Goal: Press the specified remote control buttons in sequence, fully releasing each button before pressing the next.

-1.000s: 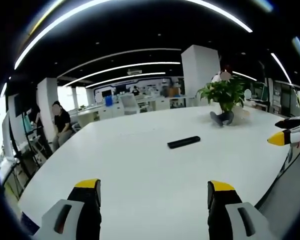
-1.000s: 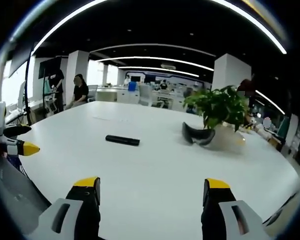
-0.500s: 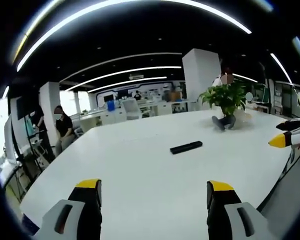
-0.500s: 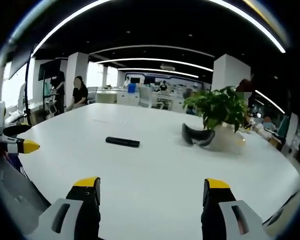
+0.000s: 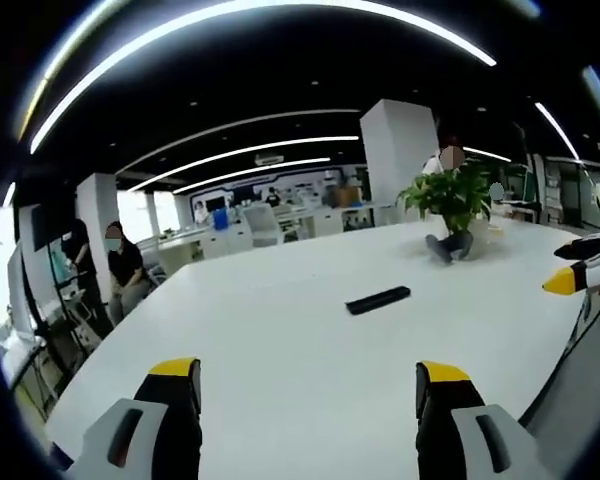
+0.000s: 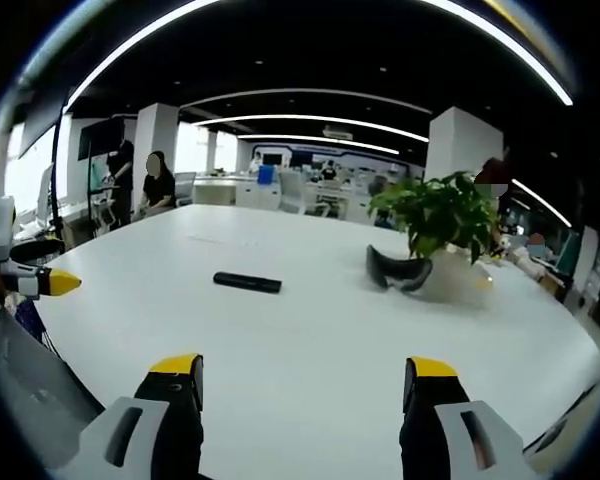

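Left gripper view is showing the big white counter (image 5: 280, 330) taking up most of the scene, with an open office sitting behind it, far off. A person (image 5: 123, 272) is sitting by the far left edge of the counter. A potted plant (image 5: 450, 205) is standing far right on the counter, with a dark headset-looking thing (image 5: 448, 244) lying just beside its base. The black remote control (image 5: 378, 299) is lying flat around the middle of the counter, well apart from the plant and nothing's touching it.

The left tool (image 5: 305, 385) is hovering over the near edge with its yellow-tipped jaws spread wide apart, holding nothing. The right tool (image 5: 570, 280) is poking in at the right edge, and I can't tell its jaw state from here.

Right gripper view is showing the right tool (image 6: 300, 380) with jaws wide apart too, empty, while the remote control (image 6: 247, 283) is lying left of centre and the left tool (image 6: 40, 282) is peeking in at the left.
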Demonstrator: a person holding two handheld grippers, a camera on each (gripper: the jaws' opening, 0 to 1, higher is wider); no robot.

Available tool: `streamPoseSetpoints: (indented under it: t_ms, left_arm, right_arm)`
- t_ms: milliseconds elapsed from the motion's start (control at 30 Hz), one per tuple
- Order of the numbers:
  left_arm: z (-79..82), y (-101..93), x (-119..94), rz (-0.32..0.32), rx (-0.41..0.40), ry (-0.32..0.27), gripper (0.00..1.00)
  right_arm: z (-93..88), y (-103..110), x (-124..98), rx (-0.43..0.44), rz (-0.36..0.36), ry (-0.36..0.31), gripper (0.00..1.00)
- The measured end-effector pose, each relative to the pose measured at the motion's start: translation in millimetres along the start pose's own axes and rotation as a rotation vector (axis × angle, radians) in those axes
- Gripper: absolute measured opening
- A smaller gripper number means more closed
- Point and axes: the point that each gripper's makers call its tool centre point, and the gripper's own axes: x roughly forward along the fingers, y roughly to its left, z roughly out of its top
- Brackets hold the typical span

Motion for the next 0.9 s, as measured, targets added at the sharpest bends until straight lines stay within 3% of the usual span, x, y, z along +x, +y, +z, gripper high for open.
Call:
streamPoseSetpoints:
  t_ms: [200,700,900]
  left_arm:
    - [9.0,3.7,12.3,-0.037,0.01,-0.003,0.91]
    - [23.1,4.4,45.1,-0.143,0.167,0.016,0.9]
    - [28.6,-0.7,63.2,-0.204,0.172,0.032,0.91]
  right_arm:
    - [-0.5,-1.4,0.4,0.003,-0.005,0.002,0.81]
    - [-3.5,-0.8,1.5,-0.004,-0.005,0.02,0.78]
    - [-6.8,-1.5,2.4,-0.006,-0.008,0.039,0.74]
